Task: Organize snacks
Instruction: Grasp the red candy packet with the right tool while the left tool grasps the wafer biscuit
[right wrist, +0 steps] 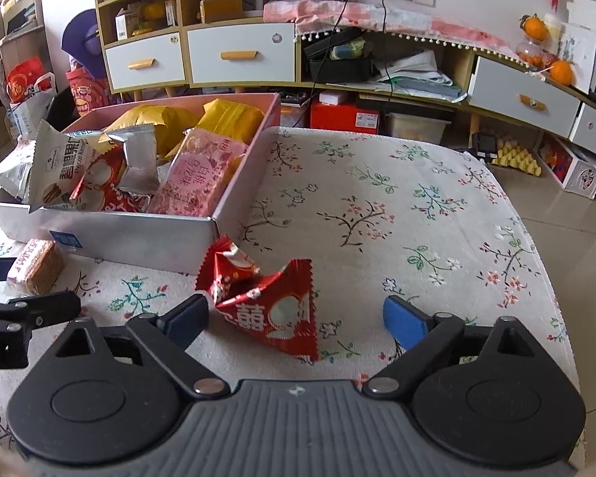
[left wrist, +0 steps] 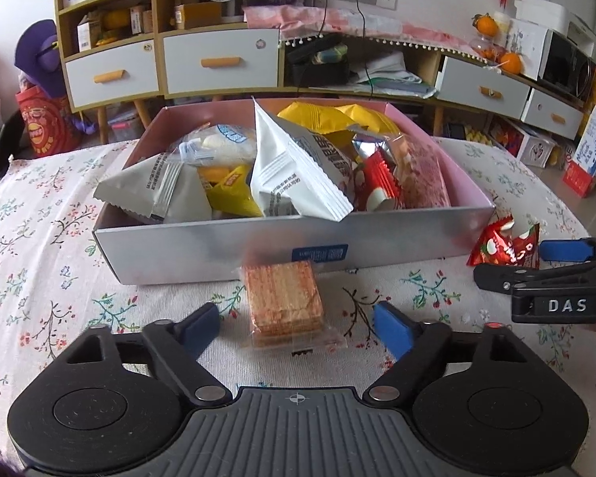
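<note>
A silver box point(left wrist: 202, 248) with a pink inside stands on the table, full of white, yellow, red and pink snack packets. An orange cracker pack point(left wrist: 284, 302) in clear wrap lies just in front of it. My left gripper point(left wrist: 296, 328) is open with the cracker pack between its fingers, not touching. A red snack packet point(right wrist: 266, 302) lies by the box's right corner point(right wrist: 214, 234). My right gripper point(right wrist: 298, 322) is open around that packet; its left finger is close to it. The right gripper also shows in the left wrist view point(left wrist: 552, 266).
The table wears a floral cloth point(right wrist: 377, 206). Its right edge drops to the floor point(right wrist: 576, 258). Behind stand wooden cabinets with white drawers point(left wrist: 218, 61), a fan, boxes and oranges. The left gripper's finger point(right wrist: 31, 306) shows at the right wrist view's left edge.
</note>
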`<action>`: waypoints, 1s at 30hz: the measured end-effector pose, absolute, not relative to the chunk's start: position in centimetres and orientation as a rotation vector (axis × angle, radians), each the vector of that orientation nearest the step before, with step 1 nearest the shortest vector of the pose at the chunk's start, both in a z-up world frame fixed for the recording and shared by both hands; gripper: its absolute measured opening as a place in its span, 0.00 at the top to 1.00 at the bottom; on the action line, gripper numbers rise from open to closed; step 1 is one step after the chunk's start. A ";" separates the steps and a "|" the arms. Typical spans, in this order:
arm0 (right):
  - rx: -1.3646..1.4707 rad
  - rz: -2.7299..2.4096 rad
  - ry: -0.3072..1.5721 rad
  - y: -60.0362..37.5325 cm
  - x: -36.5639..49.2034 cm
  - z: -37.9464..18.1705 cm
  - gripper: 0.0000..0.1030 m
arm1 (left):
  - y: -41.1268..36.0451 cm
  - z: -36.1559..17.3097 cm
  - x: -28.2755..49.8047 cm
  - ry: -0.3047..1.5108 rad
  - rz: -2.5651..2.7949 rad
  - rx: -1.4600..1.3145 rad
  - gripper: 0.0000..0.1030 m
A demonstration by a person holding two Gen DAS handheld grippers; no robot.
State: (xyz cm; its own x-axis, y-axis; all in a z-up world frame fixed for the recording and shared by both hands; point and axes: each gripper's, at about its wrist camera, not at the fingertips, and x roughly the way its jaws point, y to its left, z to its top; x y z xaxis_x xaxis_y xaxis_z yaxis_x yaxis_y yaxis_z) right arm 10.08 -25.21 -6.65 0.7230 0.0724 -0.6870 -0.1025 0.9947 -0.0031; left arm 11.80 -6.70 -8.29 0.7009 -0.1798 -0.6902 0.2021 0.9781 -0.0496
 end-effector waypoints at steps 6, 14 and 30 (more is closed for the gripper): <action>-0.040 0.124 0.751 -24.6 10.2 -6.3 0.28 | -6.3 -8.0 12.0 0.764 -0.209 0.004 0.45; -0.026 0.149 0.751 -23.9 10.4 -5.9 0.53 | -6.1 -7.6 12.1 0.772 -0.192 -0.009 0.67; -0.069 0.235 0.751 -22.2 8.4 -4.4 0.66 | -6.2 -6.7 11.4 0.830 -0.233 -0.021 0.69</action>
